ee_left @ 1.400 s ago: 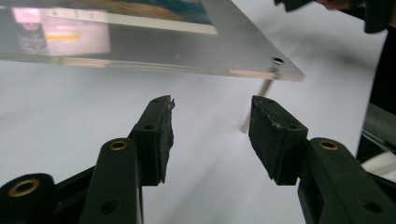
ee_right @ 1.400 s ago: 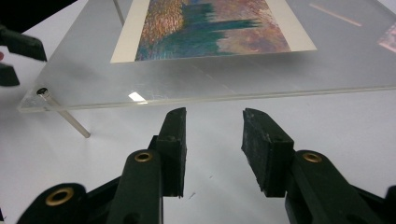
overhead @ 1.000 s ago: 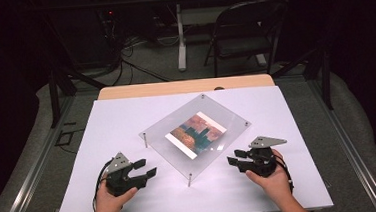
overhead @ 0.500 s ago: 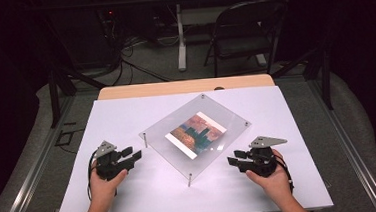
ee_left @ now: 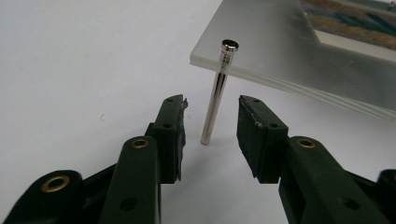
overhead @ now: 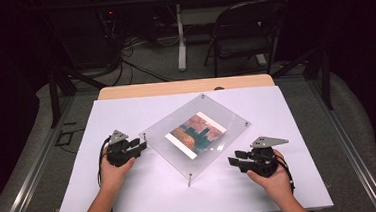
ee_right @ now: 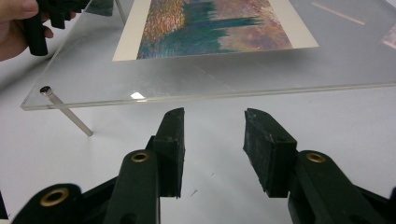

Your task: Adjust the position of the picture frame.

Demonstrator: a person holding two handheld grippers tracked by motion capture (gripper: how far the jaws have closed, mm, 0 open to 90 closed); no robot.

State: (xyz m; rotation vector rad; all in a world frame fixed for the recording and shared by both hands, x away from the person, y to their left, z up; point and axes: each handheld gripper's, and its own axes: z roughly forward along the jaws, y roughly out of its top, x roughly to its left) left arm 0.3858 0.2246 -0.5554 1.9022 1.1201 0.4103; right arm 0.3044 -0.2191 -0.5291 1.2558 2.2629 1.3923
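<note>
A clear acrylic picture frame (overhead: 198,135) stands on thin metal legs in the middle of the white table, holding a colourful print (overhead: 196,134). My left gripper (overhead: 139,145) is at the frame's left corner. In the left gripper view its jaws (ee_left: 211,100) have just been closing and stand either side of the corner's metal leg (ee_left: 215,95), a gap showing on both sides. My right gripper (overhead: 234,160) rests near the frame's near-right edge. Its jaws (ee_right: 214,114) are open, with nothing between them, facing the acrylic edge (ee_right: 210,93).
The white table top (overhead: 132,200) has bare room all round the frame. Another frame leg (ee_right: 66,113) stands ahead and left of the right gripper. A wooden strip (overhead: 184,87) edges the table's far side, with a folding chair (overhead: 243,32) on the floor beyond.
The left hand has moved away from the person to the frame's left corner, and its jaws look narrower. The right hand and the frame have stayed put.
</note>
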